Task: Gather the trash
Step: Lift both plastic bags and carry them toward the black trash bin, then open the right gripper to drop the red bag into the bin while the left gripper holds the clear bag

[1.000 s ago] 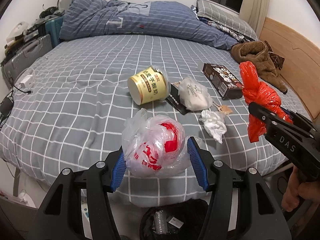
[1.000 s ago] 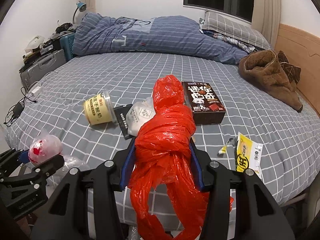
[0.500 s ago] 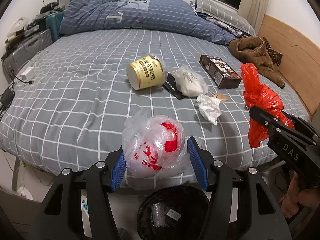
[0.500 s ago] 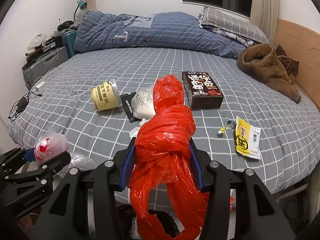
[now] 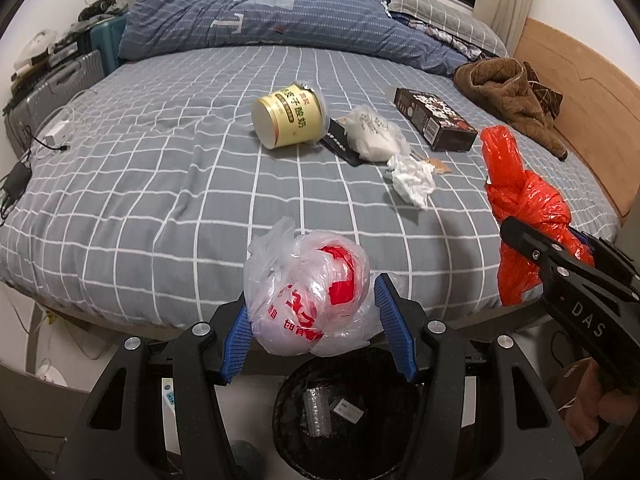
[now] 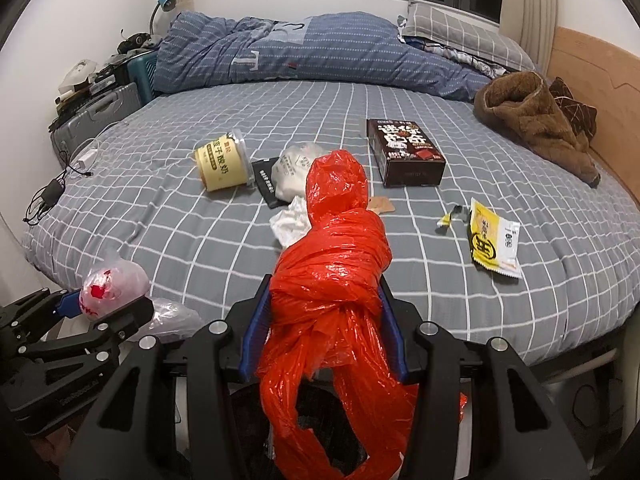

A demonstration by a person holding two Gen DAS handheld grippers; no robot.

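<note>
Left wrist view. The left gripper (image 5: pixel 316 312) clamps a clear plastic bag (image 5: pixel 308 292) with red print between its blue pads, held above the black bin (image 5: pixel 348 412) on the floor at the bed's edge. At right, the right gripper (image 5: pixel 560 256) grips a knotted red bag (image 5: pixel 520 200); a hand (image 5: pixel 600 408) shows below it. On the checked grey bed (image 5: pixel 160 200) lie a yellow tub (image 5: pixel 290 120) on its side, a white pouch (image 5: pixel 374 140) over a black packet (image 5: pixel 340 142), crumpled tissue (image 5: pixel 412 178) and a dark box (image 5: pixel 434 118).

Right wrist view. The right gripper (image 6: pixel 324 328) is closed on the red bag (image 6: pixel 332 280), whose tail hangs down over the bin. At lower left, the left gripper (image 6: pixel 100 304) holds the clear bag (image 6: pixel 112 284). A yellow sachet (image 6: pixel 494 240) lies on the bed near the dark box (image 6: pixel 404 152); a brown garment (image 6: pixel 532 120) rests by the headboard.
</note>
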